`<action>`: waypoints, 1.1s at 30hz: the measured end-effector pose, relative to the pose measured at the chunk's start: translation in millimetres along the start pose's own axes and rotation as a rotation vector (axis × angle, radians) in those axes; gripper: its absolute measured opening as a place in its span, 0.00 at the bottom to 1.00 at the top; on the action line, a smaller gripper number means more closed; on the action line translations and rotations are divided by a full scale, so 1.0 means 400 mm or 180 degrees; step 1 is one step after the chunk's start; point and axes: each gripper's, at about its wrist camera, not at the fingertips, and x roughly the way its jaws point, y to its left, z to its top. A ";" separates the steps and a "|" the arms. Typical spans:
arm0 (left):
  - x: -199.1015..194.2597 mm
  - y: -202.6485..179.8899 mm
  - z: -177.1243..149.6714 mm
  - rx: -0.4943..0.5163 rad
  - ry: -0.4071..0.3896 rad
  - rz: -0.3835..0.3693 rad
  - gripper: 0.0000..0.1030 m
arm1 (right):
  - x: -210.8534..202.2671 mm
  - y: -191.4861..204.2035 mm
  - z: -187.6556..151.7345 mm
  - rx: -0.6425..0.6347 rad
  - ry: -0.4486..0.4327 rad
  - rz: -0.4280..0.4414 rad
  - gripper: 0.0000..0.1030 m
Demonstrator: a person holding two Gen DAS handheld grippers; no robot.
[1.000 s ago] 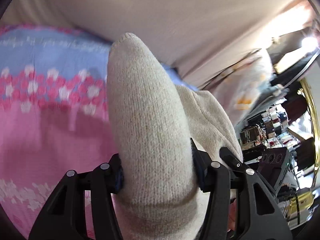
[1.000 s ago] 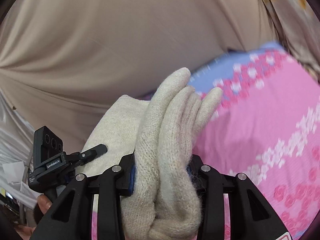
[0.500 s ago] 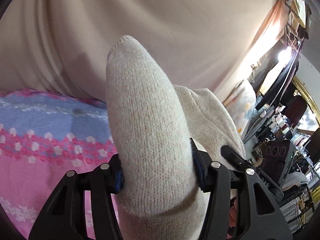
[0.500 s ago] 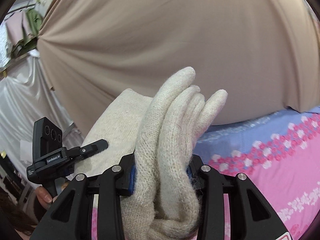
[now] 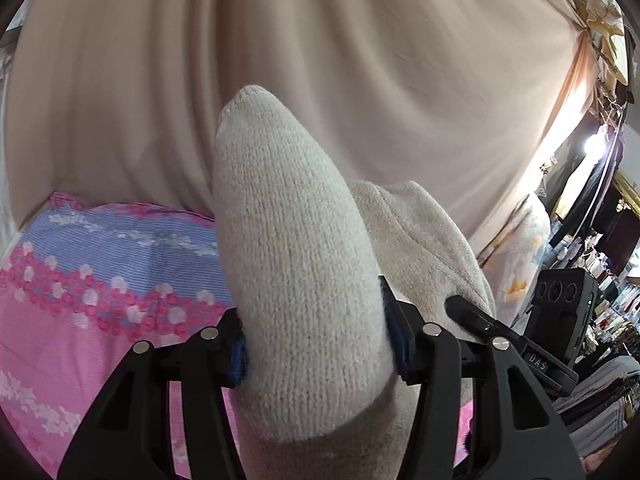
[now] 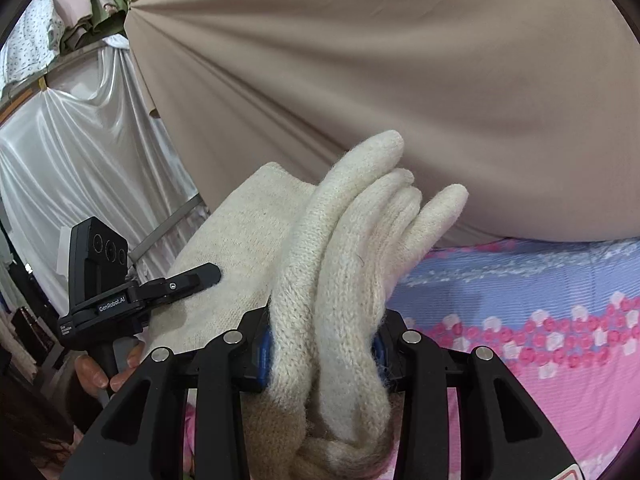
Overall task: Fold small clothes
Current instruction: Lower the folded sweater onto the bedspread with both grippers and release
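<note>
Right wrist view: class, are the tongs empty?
No, the right tongs are closed on a cream knitted glove, whose fingers stick out beyond them.

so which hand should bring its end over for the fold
Likely the right: the right gripper pinches the glove's loose, bunched finger end. The left gripper grips the broad cuff end, better as an anchor.

Support surface: a bed covered by a pink-and-blue flower-patterned cotton sheet (image 5: 92, 264) (image 6: 540, 304); a plain beige draped cloth (image 5: 320, 60) borders its far edge.
</note>
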 end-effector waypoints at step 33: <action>0.279 0.372 -0.356 -0.0405 0.0600 0.1105 0.65 | 0.513 -0.184 -0.471 0.0097 0.1614 -0.1105 0.07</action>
